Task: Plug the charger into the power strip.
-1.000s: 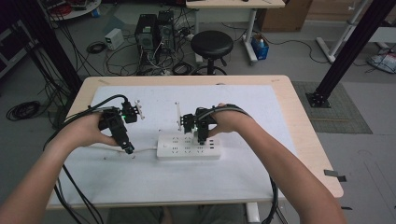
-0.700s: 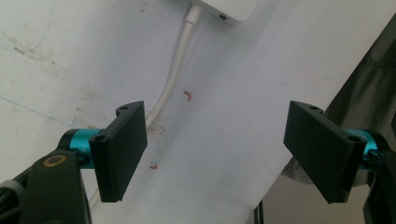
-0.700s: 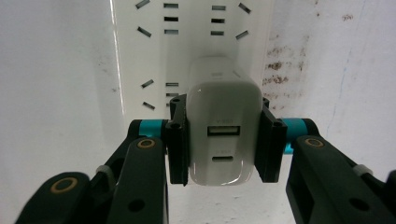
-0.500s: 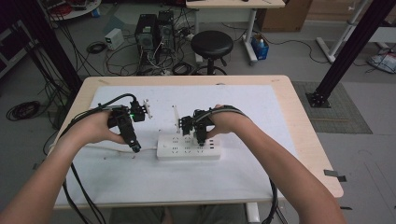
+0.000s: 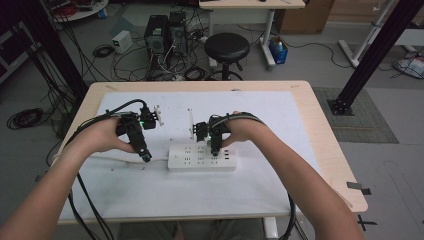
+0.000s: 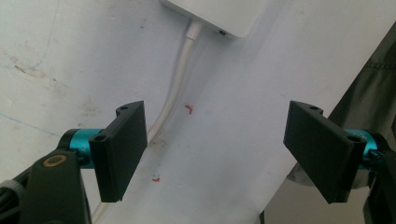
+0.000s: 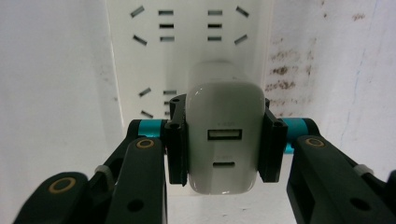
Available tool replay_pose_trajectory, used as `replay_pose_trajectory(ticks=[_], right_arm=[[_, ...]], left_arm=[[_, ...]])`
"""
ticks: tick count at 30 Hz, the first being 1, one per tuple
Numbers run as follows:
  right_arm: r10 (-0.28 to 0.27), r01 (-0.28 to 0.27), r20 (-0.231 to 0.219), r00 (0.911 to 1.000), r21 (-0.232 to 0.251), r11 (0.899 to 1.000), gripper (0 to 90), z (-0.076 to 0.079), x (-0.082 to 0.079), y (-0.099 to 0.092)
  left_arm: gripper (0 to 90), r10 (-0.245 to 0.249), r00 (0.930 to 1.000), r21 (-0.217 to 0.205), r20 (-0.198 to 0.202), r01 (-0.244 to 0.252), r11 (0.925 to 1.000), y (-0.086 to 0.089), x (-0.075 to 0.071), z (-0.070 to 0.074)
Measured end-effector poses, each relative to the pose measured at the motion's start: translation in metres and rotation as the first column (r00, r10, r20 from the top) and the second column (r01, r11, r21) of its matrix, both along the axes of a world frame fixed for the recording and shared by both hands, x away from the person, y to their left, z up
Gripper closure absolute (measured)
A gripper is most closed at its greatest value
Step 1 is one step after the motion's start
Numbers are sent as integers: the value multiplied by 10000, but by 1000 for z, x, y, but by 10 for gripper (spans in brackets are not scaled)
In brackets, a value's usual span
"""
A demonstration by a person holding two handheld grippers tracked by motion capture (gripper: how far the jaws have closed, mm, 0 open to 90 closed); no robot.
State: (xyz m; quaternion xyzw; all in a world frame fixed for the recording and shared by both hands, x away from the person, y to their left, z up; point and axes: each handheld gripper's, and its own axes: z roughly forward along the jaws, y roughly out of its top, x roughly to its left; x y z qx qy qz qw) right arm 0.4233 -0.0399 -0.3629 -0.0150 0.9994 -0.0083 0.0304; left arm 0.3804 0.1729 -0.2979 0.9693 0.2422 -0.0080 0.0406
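Your table [image 5: 320, 150] carries a white sheet [image 5: 150, 195], and on it lies the white power strip [image 5: 201, 160], lengthwise across, between your 2 hands. Its cord [image 6: 175, 93] leaves its left end and, in the left gripper view, curves down past the inner edge of 1 jaw. Your left gripper [image 5: 144, 154] points down at the sheet just left of the strip, jaws spread wide with nothing between them but bare sheet and 2 small red marks. Your right gripper [image 7: 222, 144] is clamped on the white charger [image 7: 223, 140], 1 jaw on each side, 2 ports facing the camera. The charger sits against the strip's socket face [image 7: 187, 56], right of the middle.
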Motion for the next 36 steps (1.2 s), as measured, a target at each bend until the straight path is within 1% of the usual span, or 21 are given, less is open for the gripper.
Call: replay_pose_trajectory(ticks=[1,2,3,5,6,8,10,11,12,14,16,17,18,19,22,23,25,29,31,33,36], right_arm=[[5,-1,-191,9998,221,9998,530,2,2,-2],[-498,516,-301,9983,601,9969,449,6,3,-6],[-832,886,-575,9949,987,9912,405,12,6,-11],[-1108,1161,-402,9930,1741,9779,318,28,5,-23],[-1448,1500,-411,9886,1920,9699,304,37,3,-29],[-2058,2036,-180,9784,2525,9459,239,55,1,-44],[-2678,2550,-21,9635,3136,9147,215,73,1,-64],[-3031,2845,48,9529,3319,8994,215,80,1,-75],[-3517,3269,121,9360,3402,8817,210,87,0,-86],[-4618,4401,-142,8869,3298,8352,187,96,-2,-109],[-5602,5303,55,8284,3145,7873,186,103,-3,-130],[-5977,5688,-18,8017,3095,7620,187,104,-5,-140],[-6260,5948,150,7797,2946,7479,186,105,-5,-150],[-6600,6299,191,7511,2789,7249,186,106,-7,-158],[-7143,6923,300,6992,2206,6870,186,105,-12,-178],[-7166,6962,372,6965,2069,6874,185,104,-13,-184],[-7430,7254,382,6683,1883,6621,185,104,-18,-194],[-7743,7549,489,6310,1912,6273,185,104,-24,-207],[-7794,7587,490,6246,1981,6205,185,104,-27,-212],[-7916,7707,448,6094,2009,6047,185,103,-29,-216],[-8014,7802,434,5966,2025,5918,185,102,-29,-221]], left_arm=[[216,70,10000,-63,71,-70,10000,2,0,1],[216,49,10000,-104,60,-48,9999,4,0,2],[215,161,9998,-199,105,-159,9997,6,0,2],[216,185,9997,-244,136,-182,9995,10,0,4],[215,248,9995,-276,195,-243,9993,12,-1,5],[188,241,9992,-308,313,-231,9993,15,0,9],[188,401,9983,-449,419,-382,9983,18,0,12],[188,419,9980,-449,473,-397,9982,20,1,14],[188,510,9973,-467,521,-486,9977,21,2,15],[183,630,9960,-500,640,-599,9970,23,3,17],[167,728,9943,-459,781,-693,9965,25,5,19],[167,739,9939,-407,824,-708,9967,26,6,20],[167,876,9918,-453,927,-837,9955,26,7,20],[167,859,9919,-378,939,-826,9959,26,8,21],[167,834,9909,-297,1060,-807,9963,25,8,23],[167,812,9910,-280,1063,-786,9965,25,8,24],[167,844,9896,-293,1162,-815,9962,25,7,26],[167,1093,9858,-387,1277,-1052,9937,27,8,30],[167,1208,9838,-399,1325,-1165,9924,29,8,31],[167,1223,9837,-378,1315,-1183,9923,30,8,32],[167,1286,9820,-404,1380,-1242,9914,32,8,34]])
